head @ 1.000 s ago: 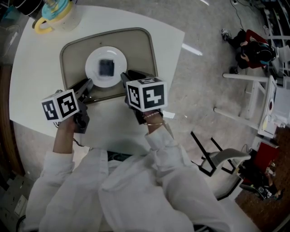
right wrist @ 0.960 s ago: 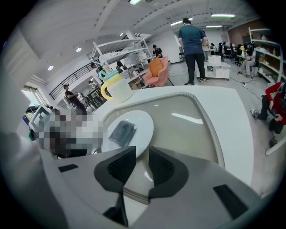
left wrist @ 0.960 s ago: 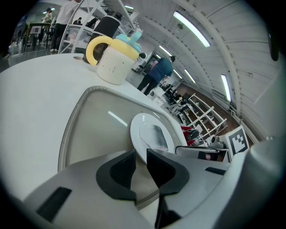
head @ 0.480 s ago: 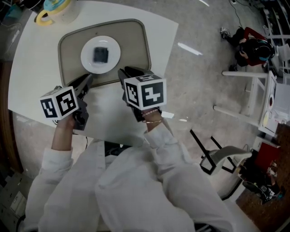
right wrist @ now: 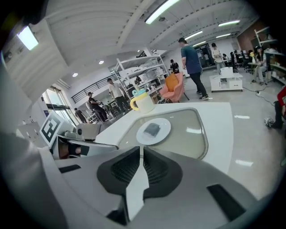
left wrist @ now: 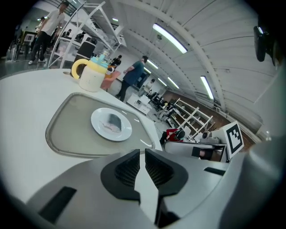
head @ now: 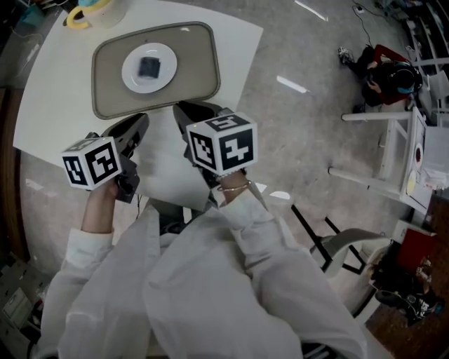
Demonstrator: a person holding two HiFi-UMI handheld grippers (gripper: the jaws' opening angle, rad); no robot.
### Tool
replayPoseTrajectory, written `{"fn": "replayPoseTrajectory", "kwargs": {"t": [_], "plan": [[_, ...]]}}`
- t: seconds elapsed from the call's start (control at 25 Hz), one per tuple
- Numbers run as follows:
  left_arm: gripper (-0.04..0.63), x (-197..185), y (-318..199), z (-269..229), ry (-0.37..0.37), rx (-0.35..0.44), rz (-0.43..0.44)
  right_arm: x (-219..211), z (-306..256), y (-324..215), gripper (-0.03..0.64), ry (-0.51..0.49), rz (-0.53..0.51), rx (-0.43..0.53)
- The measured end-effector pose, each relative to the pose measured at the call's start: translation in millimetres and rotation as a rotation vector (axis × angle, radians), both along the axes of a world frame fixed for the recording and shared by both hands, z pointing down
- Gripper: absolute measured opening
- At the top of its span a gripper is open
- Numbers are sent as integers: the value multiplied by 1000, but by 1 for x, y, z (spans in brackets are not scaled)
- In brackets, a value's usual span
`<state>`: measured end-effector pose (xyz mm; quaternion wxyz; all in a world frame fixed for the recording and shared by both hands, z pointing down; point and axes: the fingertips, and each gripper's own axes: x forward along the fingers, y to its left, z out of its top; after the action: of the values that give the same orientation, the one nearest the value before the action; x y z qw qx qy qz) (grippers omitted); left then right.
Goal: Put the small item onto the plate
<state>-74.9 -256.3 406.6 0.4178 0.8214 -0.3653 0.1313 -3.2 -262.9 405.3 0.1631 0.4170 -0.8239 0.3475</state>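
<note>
The item (head: 148, 66) lies in the middle of the plate (head: 126, 72), which sits on the tray (head: 196, 63) by the tabletop's (head: 49, 105) far edge. A mug (head: 95, 10) stands at the far left corner. Your left gripper (head: 133, 130) hangs over the near edge, its jaws a narrow slit apart with nothing between them. Your right gripper (head: 186, 112) is beside it, just short of the tray's near rim. Its jaws have just been closing and now almost meet, gripping nothing.
</note>
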Motion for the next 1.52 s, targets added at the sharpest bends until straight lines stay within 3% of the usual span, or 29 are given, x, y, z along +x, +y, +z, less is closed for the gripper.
{"fn": "replayPoseTrajectory", "kwargs": {"t": [0.48, 0.88, 1.52], "plan": [[17, 40, 80, -38, 60, 97, -13, 16, -43, 87, 15, -50, -146, 84], [11, 59, 130, -53, 65, 146, -11, 35, -52, 133, 15, -48, -186, 130], [11, 63, 161, -46, 30, 102, 38, 27, -53, 160, 15, -72, -261, 103]]}}
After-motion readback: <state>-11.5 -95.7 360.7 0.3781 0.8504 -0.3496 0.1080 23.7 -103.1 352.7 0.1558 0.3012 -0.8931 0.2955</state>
